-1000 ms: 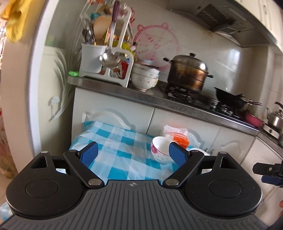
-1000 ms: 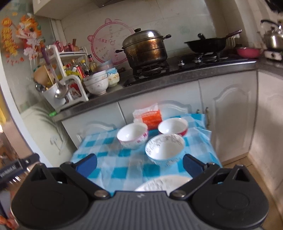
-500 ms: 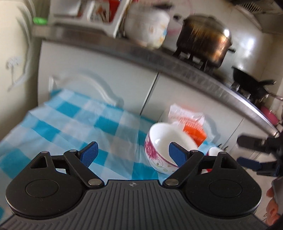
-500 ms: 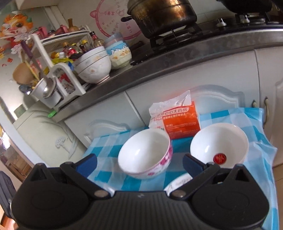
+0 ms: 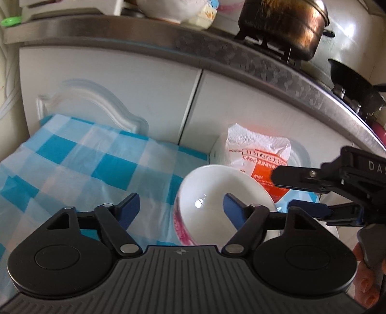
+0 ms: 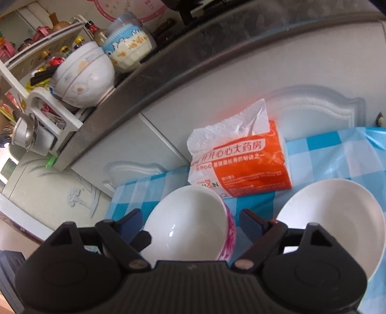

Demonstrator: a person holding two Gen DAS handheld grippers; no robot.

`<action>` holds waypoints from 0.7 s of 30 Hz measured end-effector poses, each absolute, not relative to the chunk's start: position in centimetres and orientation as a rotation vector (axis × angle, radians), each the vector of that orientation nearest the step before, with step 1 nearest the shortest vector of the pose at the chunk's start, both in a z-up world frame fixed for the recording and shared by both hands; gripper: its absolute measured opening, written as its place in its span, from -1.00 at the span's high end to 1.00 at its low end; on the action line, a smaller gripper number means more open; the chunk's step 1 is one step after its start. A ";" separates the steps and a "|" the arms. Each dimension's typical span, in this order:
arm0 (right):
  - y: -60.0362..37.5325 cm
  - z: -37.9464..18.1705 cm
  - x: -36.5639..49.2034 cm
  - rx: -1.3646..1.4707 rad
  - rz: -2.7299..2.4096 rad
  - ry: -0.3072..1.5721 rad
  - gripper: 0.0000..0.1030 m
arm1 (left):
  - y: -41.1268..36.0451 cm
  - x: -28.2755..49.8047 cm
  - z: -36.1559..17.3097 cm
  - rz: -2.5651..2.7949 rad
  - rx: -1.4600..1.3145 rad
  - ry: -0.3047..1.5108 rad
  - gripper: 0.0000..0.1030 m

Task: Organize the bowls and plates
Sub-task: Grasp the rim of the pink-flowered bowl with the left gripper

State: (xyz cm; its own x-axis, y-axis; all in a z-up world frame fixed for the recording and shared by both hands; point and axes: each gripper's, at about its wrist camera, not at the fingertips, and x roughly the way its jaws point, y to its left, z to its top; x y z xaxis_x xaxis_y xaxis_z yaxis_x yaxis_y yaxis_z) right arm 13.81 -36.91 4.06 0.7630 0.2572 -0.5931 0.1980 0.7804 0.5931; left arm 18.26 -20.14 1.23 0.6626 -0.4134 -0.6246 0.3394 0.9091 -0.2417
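Observation:
A white bowl with pink flowers [image 5: 212, 193] [image 6: 190, 222] stands on the blue checked tablecloth [image 5: 79, 169]. My left gripper [image 5: 181, 209] straddles its left wall, one finger outside and one over the inside. The jaws are closing, and the pads are still clear of the bowl. My right gripper [image 5: 299, 190] [image 6: 191, 223] comes in from the right. Its jaws are closing with the bowl between them and a gap at each pad. A plain white bowl [image 6: 333, 217] sits just to the right.
An orange and white tissue pack [image 6: 241, 164] [image 5: 260, 159] leans behind the bowls against white cabinet doors [image 5: 120, 91]. On the counter [image 5: 217, 48] above are a steel pot [image 5: 282, 21], a wok [image 5: 349, 79], stacked bowls [image 6: 82, 74] and a utensil rack [image 6: 36, 120]. A person's fingers [image 5: 366, 285] hold the right gripper.
Both grippers moved forward and down to the pink-flowered bowl, and their jaws narrowed a little. The patterned bowl and the plate dropped out of the right wrist view.

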 end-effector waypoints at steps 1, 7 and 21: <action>-36.9 4.1 14.3 0.681 0.043 0.729 -0.68 | -20.4 18.4 1.0 -0.421 -0.104 0.740 -0.71; -36.7 3.2 16.4 0.675 0.059 0.804 -0.69 | -21.8 19.5 -0.2 -0.400 -0.080 0.804 -0.42; -35.4 1.8 19.2 0.529 0.094 0.889 -0.72 | -22.7 21.6 -3.2 -0.367 -0.111 0.907 0.18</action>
